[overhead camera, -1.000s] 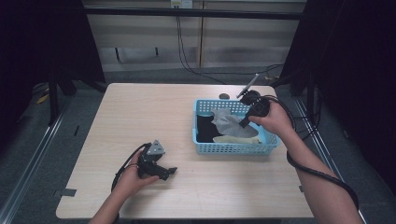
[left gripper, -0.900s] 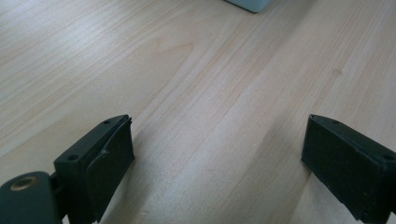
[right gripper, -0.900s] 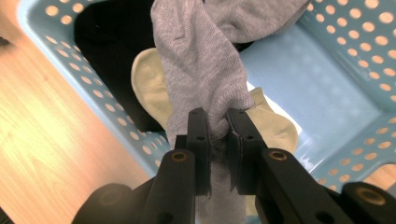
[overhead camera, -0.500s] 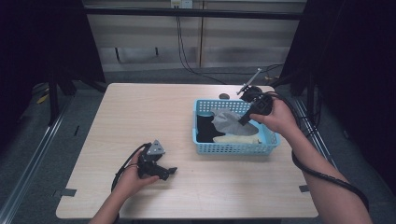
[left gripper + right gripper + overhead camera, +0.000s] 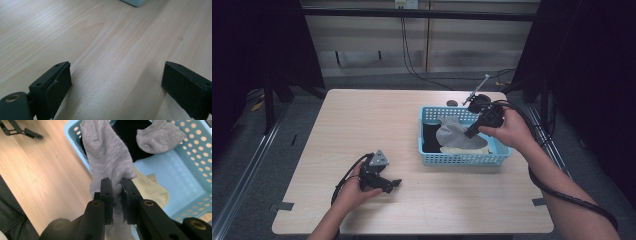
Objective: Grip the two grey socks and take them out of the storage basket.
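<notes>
Overhead, the right gripper (image 5: pixel 116 187) is pinching a grey sock (image 5: pixel 107 157) between closed fingers, above the blue basket (image 5: pixel 462 159). Meanwhile the left gripper (image 5: pixel 387 184) is resting on the counter (image 5: pixel 362 120), fingers spread apart, gripping nothing.

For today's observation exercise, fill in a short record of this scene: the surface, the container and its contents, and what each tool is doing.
surface: light wooden table
container: blue perforated basket, on the table's right half
contents: grey sock, beige sock, something black
right tool: shut on a second grey sock, held up over the basket's edge
left tool: open, jaws wide apart over bare table, holding nothing
person: one hand on each tool
</notes>
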The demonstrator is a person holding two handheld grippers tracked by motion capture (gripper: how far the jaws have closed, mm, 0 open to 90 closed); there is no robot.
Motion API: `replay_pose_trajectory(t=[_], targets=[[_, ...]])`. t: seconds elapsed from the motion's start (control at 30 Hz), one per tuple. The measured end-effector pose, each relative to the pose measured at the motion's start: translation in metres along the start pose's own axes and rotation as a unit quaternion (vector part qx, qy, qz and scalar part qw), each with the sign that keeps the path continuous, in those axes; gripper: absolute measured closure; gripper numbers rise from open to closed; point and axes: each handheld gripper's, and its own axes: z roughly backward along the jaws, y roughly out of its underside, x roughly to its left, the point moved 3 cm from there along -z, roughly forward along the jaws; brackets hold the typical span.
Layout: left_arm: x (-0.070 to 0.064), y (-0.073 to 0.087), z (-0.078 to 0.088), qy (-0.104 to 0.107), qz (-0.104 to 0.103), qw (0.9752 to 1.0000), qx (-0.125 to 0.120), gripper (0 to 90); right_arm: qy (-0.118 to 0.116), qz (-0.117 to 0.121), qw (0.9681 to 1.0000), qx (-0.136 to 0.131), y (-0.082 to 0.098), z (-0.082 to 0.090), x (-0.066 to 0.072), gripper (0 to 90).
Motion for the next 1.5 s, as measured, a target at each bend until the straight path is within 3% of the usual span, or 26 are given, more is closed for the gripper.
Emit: replay_pose_trajectory(t=[0.4,0.67,0.7,0.77,0.8,1.03,1.5], targets=[[0.0,0.0,0.0,0.0,0.0,1.0,0.0,8.5,-0.026,0.039,0.9989,-0.004,-0.002,-0.001,0.034,80.8],[0.0,0.0,0.0,0.0,0.001,1.0,-0.001,8.4,-0.043,0.067,0.9968,-0.006,0.0,-0.005,0.059,80.7],[0.0,0.0,0.0,0.0,0.0,1.0,0.0,8.5,-0.046,0.078,0.9959,-0.004,0.0,-0.006,0.064,80.7],[0.0,0.0,0.0,0.0,0.0,1.0,0.0,8.4,-0.048,0.075,0.9961,-0.003,0.001,-0.006,0.068,80.7],[0.0,0.0,0.0,0.0,0.001,1.0,-0.001,8.5,-0.05,0.087,0.995,-0.001,0.001,-0.008,0.07,80.6],[0.0,0.0,0.0,0.0,0.001,1.0,-0.001,8.4,-0.063,0.103,0.9926,0.011,0.007,-0.022,0.086,80.4],[0.0,0.0,0.0,0.0,0.0,1.0,0.0,8.5,-0.073,0.107,0.9912,0.029,0.012,-0.044,0.093,77.4]])
